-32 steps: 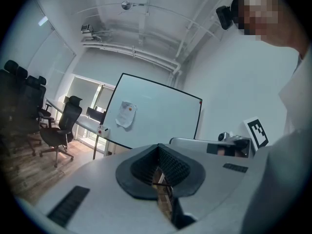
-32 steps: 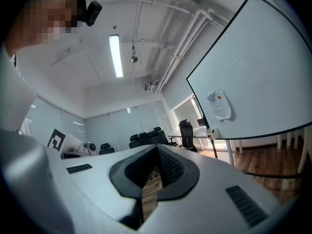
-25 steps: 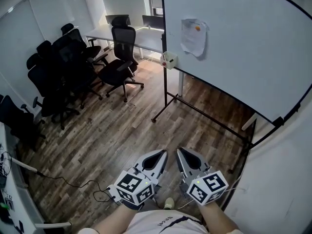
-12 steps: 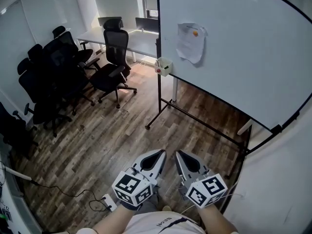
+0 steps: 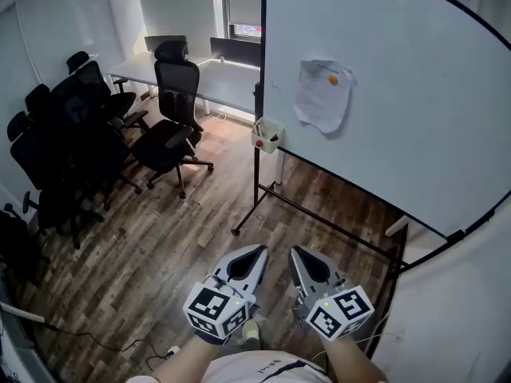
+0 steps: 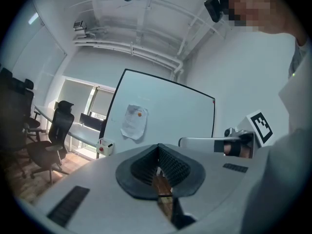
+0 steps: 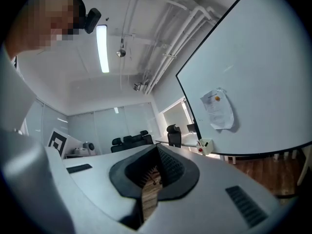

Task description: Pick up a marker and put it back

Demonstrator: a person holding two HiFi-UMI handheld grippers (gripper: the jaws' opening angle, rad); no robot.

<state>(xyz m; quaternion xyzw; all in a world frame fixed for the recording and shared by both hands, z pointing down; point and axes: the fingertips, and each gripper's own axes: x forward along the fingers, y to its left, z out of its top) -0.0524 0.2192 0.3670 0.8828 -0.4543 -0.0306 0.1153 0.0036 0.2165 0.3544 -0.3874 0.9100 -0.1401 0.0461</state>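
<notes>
A small white marker holder (image 5: 267, 134) hangs on the left edge of the whiteboard (image 5: 399, 94); a red spot shows on its front, and markers inside are too small to make out. The holder also shows in the left gripper view (image 6: 105, 146) and the right gripper view (image 7: 205, 145). My left gripper (image 5: 259, 250) and right gripper (image 5: 294, 250) are side by side low in the head view, close to my body and well short of the board. Both are shut with nothing between the jaws (image 6: 158, 146) (image 7: 157, 148).
A paper sheet (image 5: 323, 96) is pinned to the board by an orange magnet. The board's black stand legs (image 5: 255, 206) reach over the wood floor. Black office chairs (image 5: 164, 130) and a desk with monitors (image 5: 200, 62) stand at the left. A white wall (image 5: 463, 309) is at the right.
The head view has shifted: the whiteboard and its holder now sit lower and nearer, the chairs further left. Both grippers stay shut, side by side, in the same place.
</notes>
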